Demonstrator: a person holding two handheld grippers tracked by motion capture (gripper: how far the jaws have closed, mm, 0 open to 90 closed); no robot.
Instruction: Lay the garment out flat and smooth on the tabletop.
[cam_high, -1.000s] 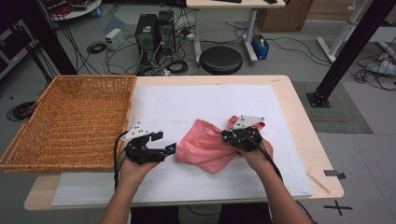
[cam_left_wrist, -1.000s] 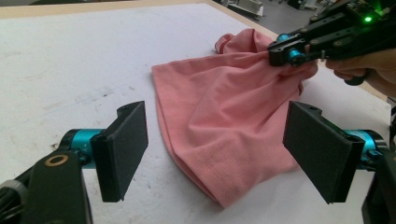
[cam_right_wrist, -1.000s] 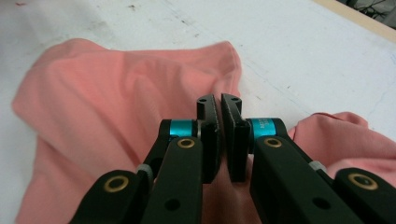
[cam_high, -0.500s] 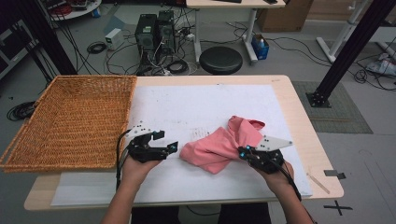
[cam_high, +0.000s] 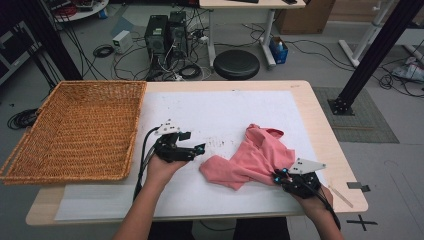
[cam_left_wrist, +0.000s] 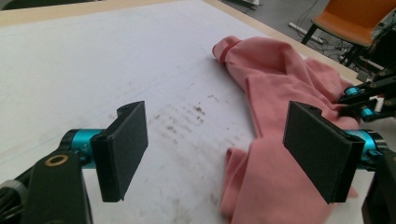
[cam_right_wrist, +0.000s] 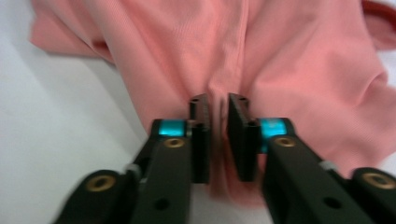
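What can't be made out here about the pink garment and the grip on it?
- Pink garment: crumpled in the high view, so its type and full shape stay hidden by its own folds.
- Right hand-held gripper: its view is blurred; a fabric ridge lies in the narrow gap, but whether the pads press it is unclear.
- Left hand-held gripper: the garment's near end is cut off by the bottom edge.

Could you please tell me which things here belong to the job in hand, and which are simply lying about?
In the job:
pink cloth, a fold of it between the right tongs, whose jaws have just been opening
left tongs, open, near the cloth
wicker basket, the likely destination

Lying about:
black stool
computer towers
floor cables
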